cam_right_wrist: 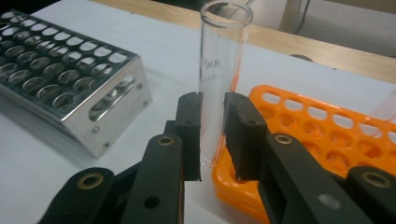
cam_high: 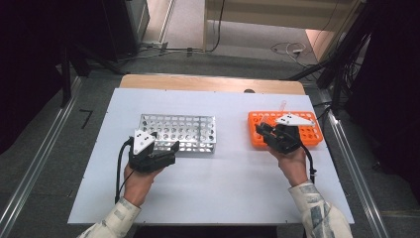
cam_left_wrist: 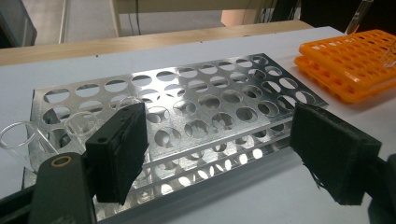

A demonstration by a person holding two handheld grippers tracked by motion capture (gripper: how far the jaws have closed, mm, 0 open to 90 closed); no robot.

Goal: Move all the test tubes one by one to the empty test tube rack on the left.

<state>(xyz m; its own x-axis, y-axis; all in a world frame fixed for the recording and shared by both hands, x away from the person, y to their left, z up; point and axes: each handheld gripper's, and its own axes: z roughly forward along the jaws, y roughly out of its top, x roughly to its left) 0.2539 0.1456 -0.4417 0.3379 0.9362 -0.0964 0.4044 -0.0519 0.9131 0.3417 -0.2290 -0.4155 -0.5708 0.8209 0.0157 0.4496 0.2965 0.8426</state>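
White table (cam_high: 218, 193) under me, cables on the floor behind. My right gripper (cam_right_wrist: 212, 135) pinches a clear test tube (cam_right_wrist: 219, 74) upright over the near-left corner of the orange rack (cam_right_wrist: 327, 135). My left gripper (cam_left_wrist: 219, 154), jaws spread and holding nothing, sits at the metal rack (cam_left_wrist: 187, 107), two tubes (cam_left_wrist: 28, 137) standing at its end.

We are seeing clear glass test tube (cam_right_wrist: 219, 79), orange rack (cam_right_wrist: 327, 135), silver perforated rack (cam_left_wrist: 187, 112), black gripper pads (cam_right_wrist: 191, 135), white table (cam_high: 223, 183).

Left gripper (cam_high: 171, 148) fingers (cam_left_wrist: 119, 154) spread wide, resting low; right gripper (cam_high: 265, 130) fingers (cam_right_wrist: 189, 135) clamped.
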